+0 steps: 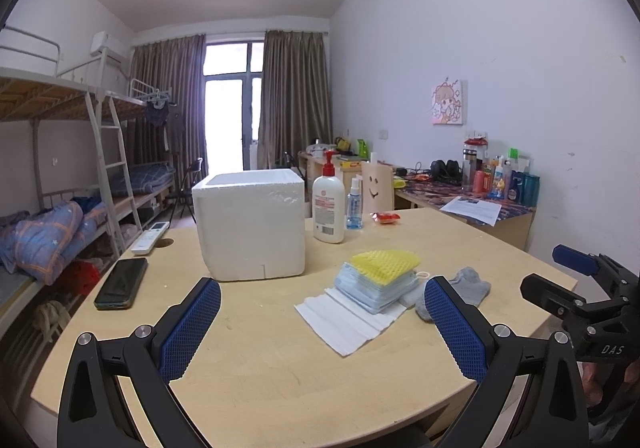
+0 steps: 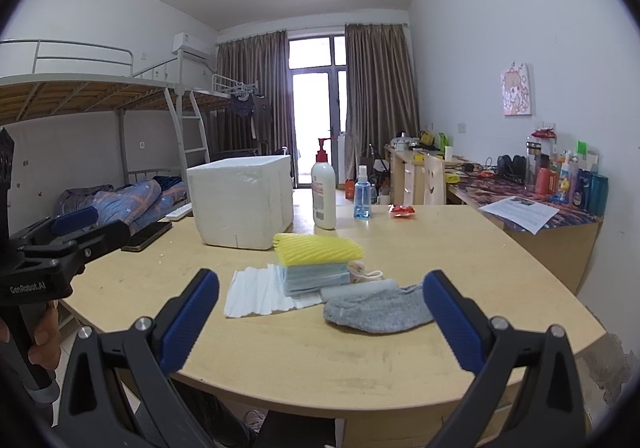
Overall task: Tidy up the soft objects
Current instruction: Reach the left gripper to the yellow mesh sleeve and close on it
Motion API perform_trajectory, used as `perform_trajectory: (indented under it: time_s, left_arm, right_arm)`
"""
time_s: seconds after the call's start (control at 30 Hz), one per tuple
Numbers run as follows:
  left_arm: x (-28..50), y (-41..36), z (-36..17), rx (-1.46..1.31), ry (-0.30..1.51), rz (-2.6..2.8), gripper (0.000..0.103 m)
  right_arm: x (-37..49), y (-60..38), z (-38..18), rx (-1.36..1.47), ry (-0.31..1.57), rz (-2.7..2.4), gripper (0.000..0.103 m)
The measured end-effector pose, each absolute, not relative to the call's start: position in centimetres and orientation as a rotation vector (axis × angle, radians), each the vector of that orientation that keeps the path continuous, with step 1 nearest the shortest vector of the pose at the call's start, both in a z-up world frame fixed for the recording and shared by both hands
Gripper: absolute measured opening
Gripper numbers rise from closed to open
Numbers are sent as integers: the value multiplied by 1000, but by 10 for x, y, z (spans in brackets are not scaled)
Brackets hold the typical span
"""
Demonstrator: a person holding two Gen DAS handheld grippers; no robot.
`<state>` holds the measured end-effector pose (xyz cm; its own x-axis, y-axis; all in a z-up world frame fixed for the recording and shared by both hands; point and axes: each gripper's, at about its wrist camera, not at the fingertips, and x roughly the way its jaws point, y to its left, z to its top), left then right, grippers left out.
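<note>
A white foam box (image 1: 250, 222) (image 2: 240, 202) stands open-topped at the table's far side. In front of it lies a yellow foam net (image 1: 386, 266) (image 2: 318, 250) on a stack of pale blue face masks (image 1: 376, 290) (image 2: 312, 278), which rest on a white corrugated foam sheet (image 1: 344, 322) (image 2: 258, 294). A grey sock (image 1: 466, 288) (image 2: 380, 312) lies just right of the stack. My left gripper (image 1: 322, 322) hovers open over the table's near edge, empty. My right gripper (image 2: 320, 322) is open too, low before the sock, holding nothing.
A lotion pump bottle (image 1: 329, 206) (image 2: 324, 196), a blue spray bottle (image 1: 354, 204) (image 2: 362, 194) and a red wrapper (image 1: 386, 217) (image 2: 403, 210) stand behind the soft things. A black phone (image 1: 122, 283) and a white remote (image 1: 151, 237) lie at the left. Bunk beds stand left, a cluttered desk (image 1: 472, 200) right.
</note>
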<state>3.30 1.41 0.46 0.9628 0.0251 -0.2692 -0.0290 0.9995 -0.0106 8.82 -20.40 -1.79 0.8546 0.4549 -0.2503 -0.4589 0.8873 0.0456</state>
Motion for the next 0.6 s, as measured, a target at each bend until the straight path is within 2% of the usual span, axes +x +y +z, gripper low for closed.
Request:
perform_trajectory:
  time_s: [0.6]
  left_arm:
    - [97,6,-2,43,391,-29,102]
  right_arm:
    - [140,-200,-25,-24,360,475,103]
